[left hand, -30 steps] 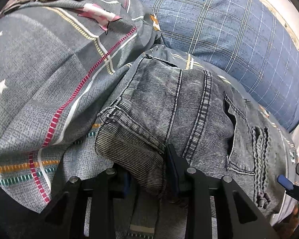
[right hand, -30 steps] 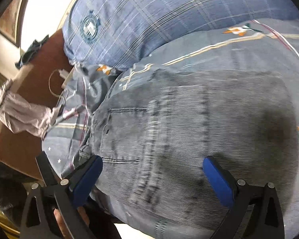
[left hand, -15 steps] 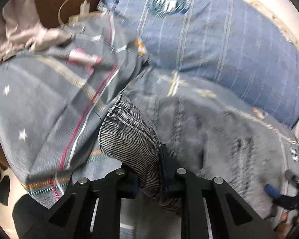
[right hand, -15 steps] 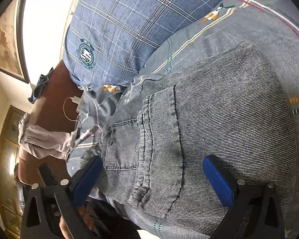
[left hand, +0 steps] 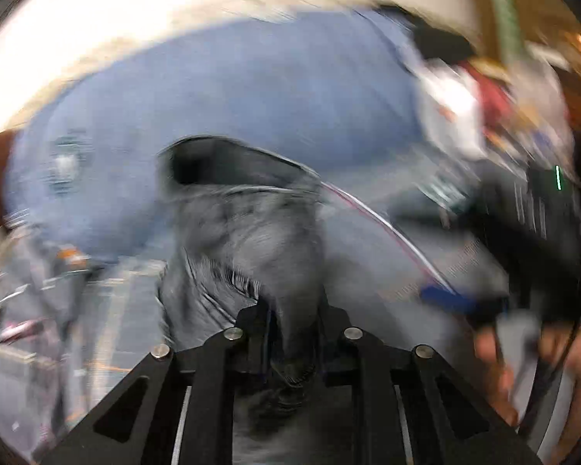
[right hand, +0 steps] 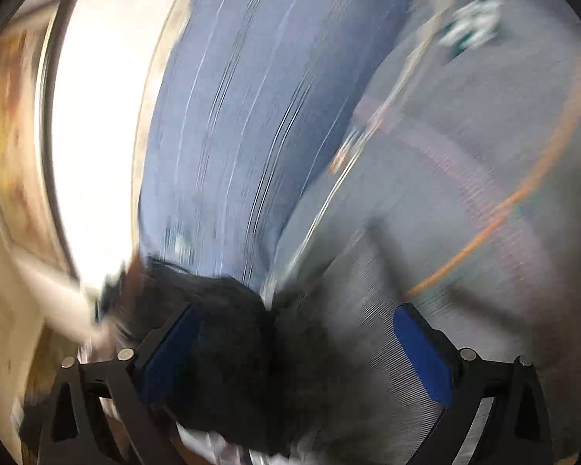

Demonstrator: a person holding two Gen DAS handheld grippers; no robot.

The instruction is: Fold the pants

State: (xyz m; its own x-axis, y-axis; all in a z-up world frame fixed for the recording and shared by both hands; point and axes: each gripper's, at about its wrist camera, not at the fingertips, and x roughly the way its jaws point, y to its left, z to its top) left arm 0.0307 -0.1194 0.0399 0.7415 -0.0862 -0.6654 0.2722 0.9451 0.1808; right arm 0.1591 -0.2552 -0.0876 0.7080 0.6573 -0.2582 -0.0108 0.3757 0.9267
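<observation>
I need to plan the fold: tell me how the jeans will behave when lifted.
Probably floppy: the jeans sag in a bunch from the left gripper. Likely heavyish, since the denim looks thick. Unlikely to slip; the weave looks coarse.

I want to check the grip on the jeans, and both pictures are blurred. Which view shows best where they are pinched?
The left wrist view: a bunched fold of the jeans sits between the fingers of the left gripper, whose jaws are opening. The right wrist view shows only grey denim smeared between the wide-apart pads of the right gripper.

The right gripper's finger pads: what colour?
Blue pads, clearest in the right wrist view.
</observation>
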